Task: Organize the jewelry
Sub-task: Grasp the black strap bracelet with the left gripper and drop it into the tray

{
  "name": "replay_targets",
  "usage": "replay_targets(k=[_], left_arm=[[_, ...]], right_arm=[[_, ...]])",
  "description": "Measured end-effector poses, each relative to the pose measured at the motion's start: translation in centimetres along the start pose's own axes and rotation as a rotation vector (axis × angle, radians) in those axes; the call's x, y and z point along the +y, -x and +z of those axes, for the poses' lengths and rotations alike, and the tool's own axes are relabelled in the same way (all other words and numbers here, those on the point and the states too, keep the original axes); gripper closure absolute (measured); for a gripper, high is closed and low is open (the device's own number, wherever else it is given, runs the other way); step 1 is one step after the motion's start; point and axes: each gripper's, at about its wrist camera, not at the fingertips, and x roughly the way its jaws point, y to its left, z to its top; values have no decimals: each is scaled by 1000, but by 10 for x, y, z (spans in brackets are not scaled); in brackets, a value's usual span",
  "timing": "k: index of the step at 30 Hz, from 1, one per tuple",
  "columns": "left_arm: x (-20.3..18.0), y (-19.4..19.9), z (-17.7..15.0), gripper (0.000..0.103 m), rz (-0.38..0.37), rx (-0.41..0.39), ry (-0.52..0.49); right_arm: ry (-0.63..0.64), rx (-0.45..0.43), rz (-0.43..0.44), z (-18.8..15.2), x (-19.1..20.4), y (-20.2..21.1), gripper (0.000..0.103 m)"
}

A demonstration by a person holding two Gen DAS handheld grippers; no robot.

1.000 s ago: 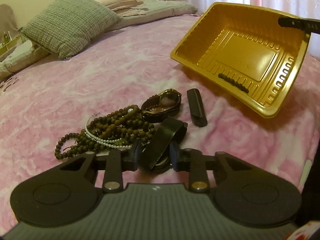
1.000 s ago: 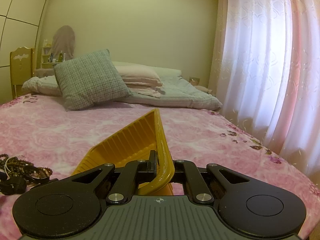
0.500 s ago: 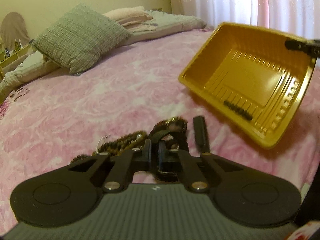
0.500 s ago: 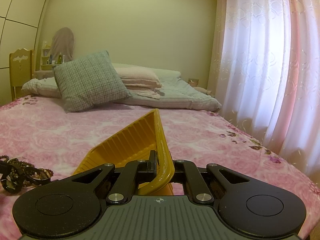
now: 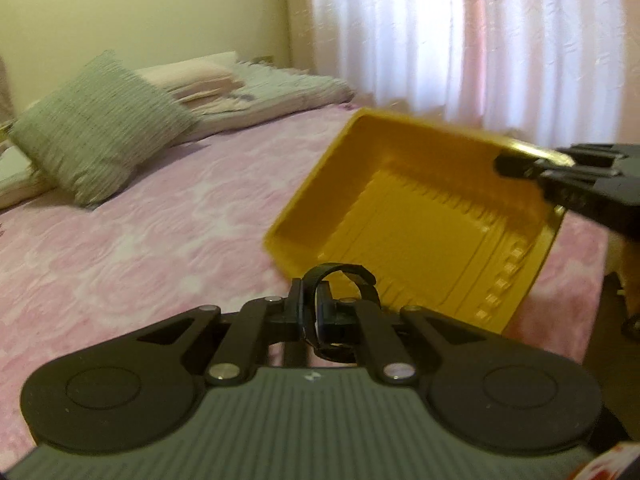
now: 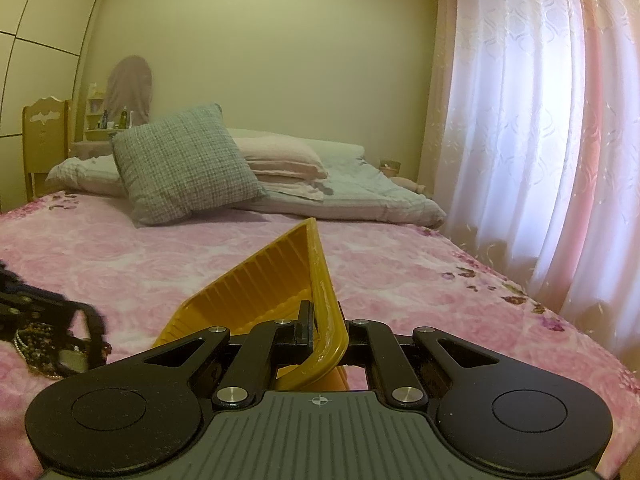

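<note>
A black strap is held clamped in the left gripper just before the tilted yellow tray, whose rim is pinched by the right gripper above the bed; release inside is judged next

A pink rose-patterned bedspread covers the bed; a grey-green checked square cushion leans tilted against folded pale pink pillows; a sheer white-pink curtain hangs at the right; a wooden chair stands beside a small cluttered shelf.
</note>
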Motion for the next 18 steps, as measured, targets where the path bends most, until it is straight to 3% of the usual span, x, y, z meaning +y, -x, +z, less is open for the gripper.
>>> replay_targets(k=[13, 18], left_arm=[[-40, -26, 9, 98, -155, 3, -4], [-43, -25, 6, 90, -166, -7, 1]], right_arm=[[-7, 0, 3, -1, -1, -2, 96], [-11, 2, 1, -2, 1, -1, 96]])
